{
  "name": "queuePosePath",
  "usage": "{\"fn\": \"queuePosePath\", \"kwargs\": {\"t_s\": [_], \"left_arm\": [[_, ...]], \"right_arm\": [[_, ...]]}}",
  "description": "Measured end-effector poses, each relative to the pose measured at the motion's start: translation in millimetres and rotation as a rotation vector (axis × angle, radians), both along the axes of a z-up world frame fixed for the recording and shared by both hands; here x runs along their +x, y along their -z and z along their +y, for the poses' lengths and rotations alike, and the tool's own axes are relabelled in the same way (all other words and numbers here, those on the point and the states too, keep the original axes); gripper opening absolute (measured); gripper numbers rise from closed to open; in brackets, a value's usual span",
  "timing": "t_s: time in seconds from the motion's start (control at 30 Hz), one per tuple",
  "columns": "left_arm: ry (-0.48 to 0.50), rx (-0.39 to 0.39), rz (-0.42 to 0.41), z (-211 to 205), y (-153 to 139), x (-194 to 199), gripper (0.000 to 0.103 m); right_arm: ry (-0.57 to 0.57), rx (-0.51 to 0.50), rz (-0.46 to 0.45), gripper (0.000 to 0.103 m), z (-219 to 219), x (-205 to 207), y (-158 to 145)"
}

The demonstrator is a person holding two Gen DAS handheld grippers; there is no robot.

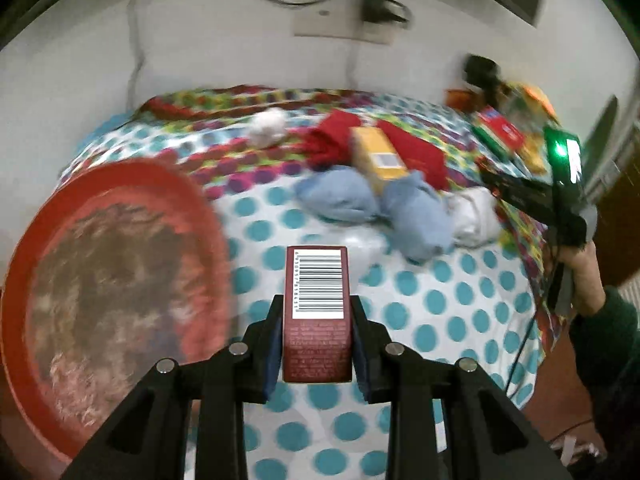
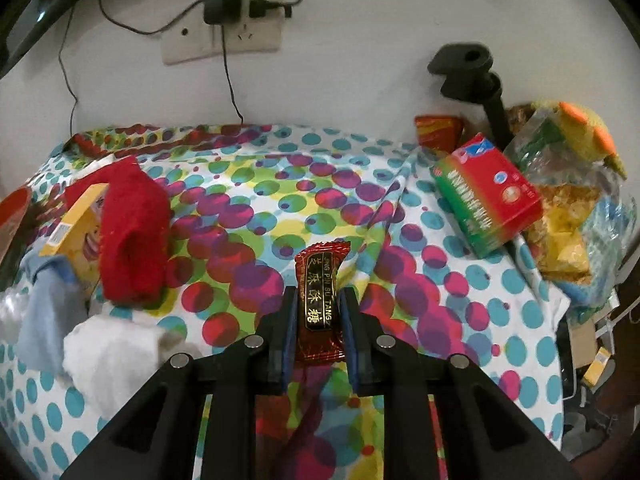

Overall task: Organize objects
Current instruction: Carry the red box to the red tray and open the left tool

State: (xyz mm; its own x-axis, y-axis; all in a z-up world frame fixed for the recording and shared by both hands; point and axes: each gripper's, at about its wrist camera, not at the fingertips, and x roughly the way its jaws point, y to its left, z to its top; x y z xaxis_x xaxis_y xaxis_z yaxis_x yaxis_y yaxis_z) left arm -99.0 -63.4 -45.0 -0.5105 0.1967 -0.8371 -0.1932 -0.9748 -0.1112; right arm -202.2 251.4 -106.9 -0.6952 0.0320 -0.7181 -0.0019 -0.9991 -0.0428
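Observation:
My left gripper point(image 1: 316, 306) is shut on a dark red box point(image 1: 317, 332) with a barcode, held above the dotted bedsheet point(image 1: 440, 312). A red basin point(image 1: 108, 280) sits just left of it. My right gripper point(image 2: 319, 298) is shut on a red candy packet point(image 2: 320, 304) with gold lettering, over the colourful sheet point(image 2: 256, 208). In the left wrist view the right gripper's body point(image 1: 560, 200) shows at the far right, held by a hand point(image 1: 580, 264); its tips are hidden there. A pile of red cloth point(image 1: 340, 140), a yellow box point(image 1: 380, 156), blue cloths point(image 1: 400, 208) and white cloth point(image 1: 476, 216) lies mid-bed.
A red-and-green box point(image 2: 488, 196) and bags of snacks point(image 2: 568, 216) crowd the bed's right edge beside a black stand point(image 2: 476, 76). Red cloth point(image 2: 132, 228), a yellow box point(image 2: 76, 232), blue cloth point(image 2: 48, 300) and white cloth point(image 2: 112, 356) lie at left. A wall socket with charger point(image 2: 224, 20) and cables is behind.

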Motion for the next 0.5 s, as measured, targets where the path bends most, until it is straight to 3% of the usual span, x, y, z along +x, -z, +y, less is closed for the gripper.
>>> {"fn": "queuePosePath", "kwargs": {"t_s": [0.13, 0.37, 0.5], "left_arm": [[-0.091, -0.033, 0.02, -38, -6, -2, 0.03], [-0.278, -0.084, -0.005, -119, -6, -24, 0.03], [-0.339, -0.102, -0.027, -166, -5, -46, 0.03]], "right_arm": [[0.009, 0.009, -0.005, 0.019, 0, -2, 1], [0.001, 0.008, -0.053, 0.02, -1, -9, 8], [0.0, 0.007, -0.068, 0.02, -1, -11, 10]]}}
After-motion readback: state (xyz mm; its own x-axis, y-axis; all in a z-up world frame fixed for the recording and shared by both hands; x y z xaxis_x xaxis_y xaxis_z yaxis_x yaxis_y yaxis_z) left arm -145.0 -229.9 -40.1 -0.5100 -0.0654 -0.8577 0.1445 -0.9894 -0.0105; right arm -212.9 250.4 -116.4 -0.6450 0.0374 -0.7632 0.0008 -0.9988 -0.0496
